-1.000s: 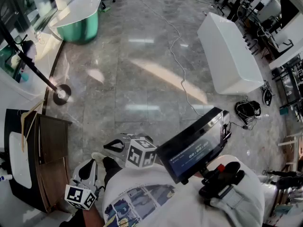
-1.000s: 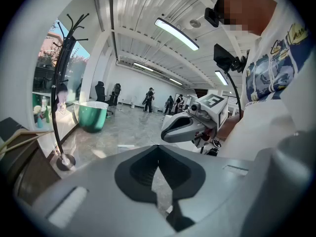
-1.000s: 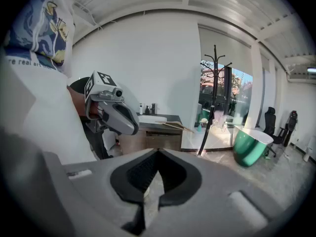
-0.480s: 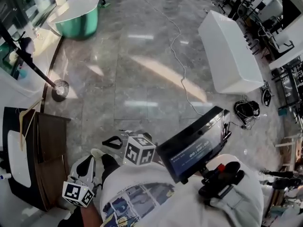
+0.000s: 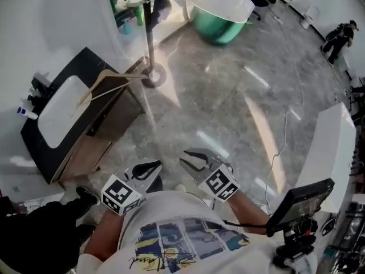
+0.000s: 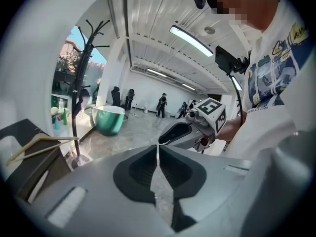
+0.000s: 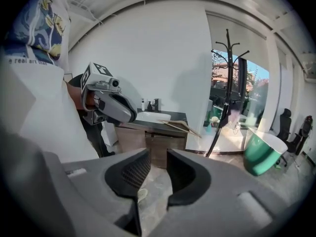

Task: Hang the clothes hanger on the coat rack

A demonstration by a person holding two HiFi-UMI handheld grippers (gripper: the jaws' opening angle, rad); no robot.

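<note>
A wooden clothes hanger (image 5: 105,83) lies on the black vanity top (image 5: 85,61), partly over its edge; it also shows as the hanger (image 6: 42,144) and the hanger (image 7: 178,126) in the two gripper views. The black coat rack (image 5: 149,33) stands just beyond the vanity, seen too as the rack (image 6: 81,83) and the rack (image 7: 226,83). My left gripper (image 5: 145,170) (image 6: 158,149) is shut and empty, well short of the vanity. My right gripper (image 5: 197,160) (image 7: 158,157) is beside it, its jaws opening with nothing between them.
A white sink basin (image 5: 60,104) is set in the vanity top, with bottles (image 5: 25,112) at its far end. A green tub (image 5: 219,16) stands behind the rack. A white bench (image 5: 333,147) and a cable (image 5: 279,147) are on the right of the marble floor.
The head view has swung left, bringing the vanity, hanger and coat rack ahead. Both grippers have moved forward side by side. The right jaws have parted.
</note>
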